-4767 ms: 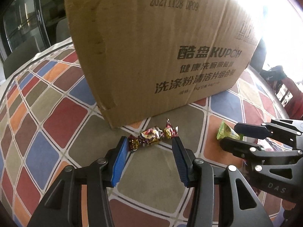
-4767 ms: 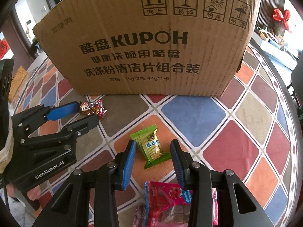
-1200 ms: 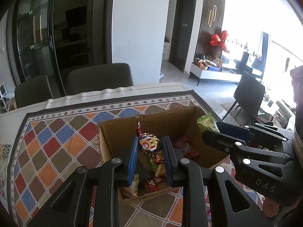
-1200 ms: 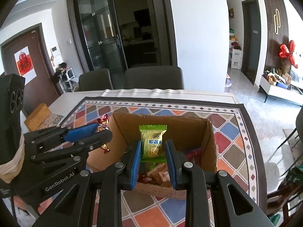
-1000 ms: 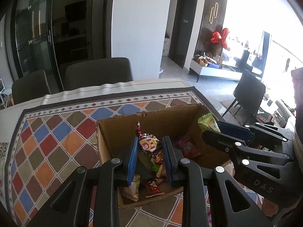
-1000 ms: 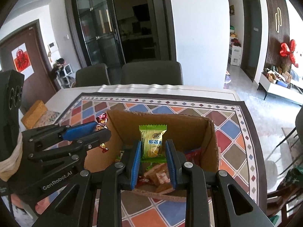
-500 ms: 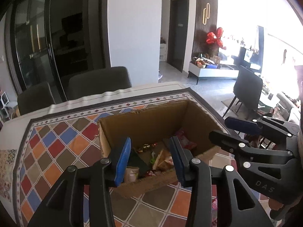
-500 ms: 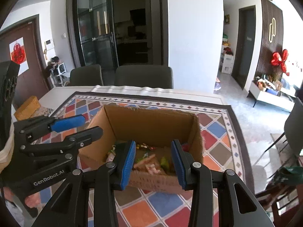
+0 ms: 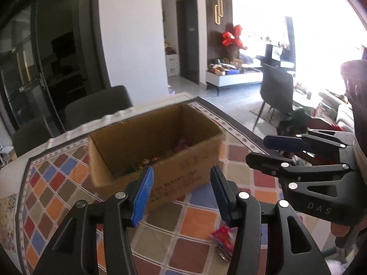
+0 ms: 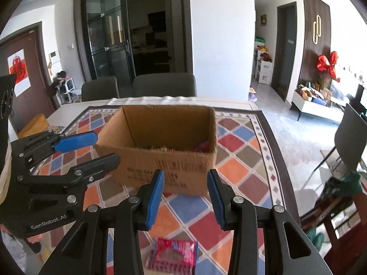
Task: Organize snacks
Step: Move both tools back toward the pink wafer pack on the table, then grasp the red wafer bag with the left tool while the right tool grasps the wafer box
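Observation:
An open cardboard box (image 9: 183, 169) (image 10: 169, 165) stands on the patterned tablecloth and holds several snack packets. My left gripper (image 9: 180, 193) is open and empty, held above the table in front of the box; it also shows in the right wrist view (image 10: 96, 146). My right gripper (image 10: 185, 194) is open and empty, in front of the box; it also shows in the left wrist view (image 9: 268, 151). A red snack packet (image 10: 173, 254) lies on the cloth below my right gripper, and shows in the left wrist view (image 9: 223, 240).
The colourful diamond-pattern tablecloth (image 10: 238, 169) covers the table. Dark chairs (image 10: 164, 88) stand at the far side and another chair (image 9: 278, 91) to the right. A small cardboard box (image 10: 34, 125) lies at the far left of the table.
Both grippers have opened and dropped the foil candy and the green packet into the box. Both have then drawn back from the box towards the near side.

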Motion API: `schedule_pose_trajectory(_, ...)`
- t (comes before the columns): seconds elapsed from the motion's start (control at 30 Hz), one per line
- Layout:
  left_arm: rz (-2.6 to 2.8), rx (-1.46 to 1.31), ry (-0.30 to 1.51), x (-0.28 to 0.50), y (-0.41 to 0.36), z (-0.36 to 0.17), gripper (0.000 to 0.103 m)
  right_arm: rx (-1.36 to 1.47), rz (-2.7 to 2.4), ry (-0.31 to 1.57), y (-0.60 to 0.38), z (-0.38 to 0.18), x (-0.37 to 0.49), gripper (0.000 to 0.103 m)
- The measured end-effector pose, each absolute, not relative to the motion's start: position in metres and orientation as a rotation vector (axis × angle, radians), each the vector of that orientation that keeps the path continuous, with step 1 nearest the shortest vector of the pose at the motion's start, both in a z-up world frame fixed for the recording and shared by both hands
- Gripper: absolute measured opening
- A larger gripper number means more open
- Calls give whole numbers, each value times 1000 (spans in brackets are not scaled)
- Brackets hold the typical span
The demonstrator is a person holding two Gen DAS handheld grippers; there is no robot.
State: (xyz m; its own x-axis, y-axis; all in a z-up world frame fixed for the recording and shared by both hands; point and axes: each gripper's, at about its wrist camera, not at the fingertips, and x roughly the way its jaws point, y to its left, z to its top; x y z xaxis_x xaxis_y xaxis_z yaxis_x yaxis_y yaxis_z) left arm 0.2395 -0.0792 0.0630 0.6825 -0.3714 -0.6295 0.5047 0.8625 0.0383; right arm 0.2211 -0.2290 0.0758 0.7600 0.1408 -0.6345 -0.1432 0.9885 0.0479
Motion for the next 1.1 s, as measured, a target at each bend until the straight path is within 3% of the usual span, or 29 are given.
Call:
schedule_pose_trajectory(0.47,-638,348,728,195,-109,15,54,48,127,829,-246,23,179,40)
schedule_pose_trajectory(1.1,-812,477,880,196,-131,-54,56,158,106,1054,-252,-55,162,40)
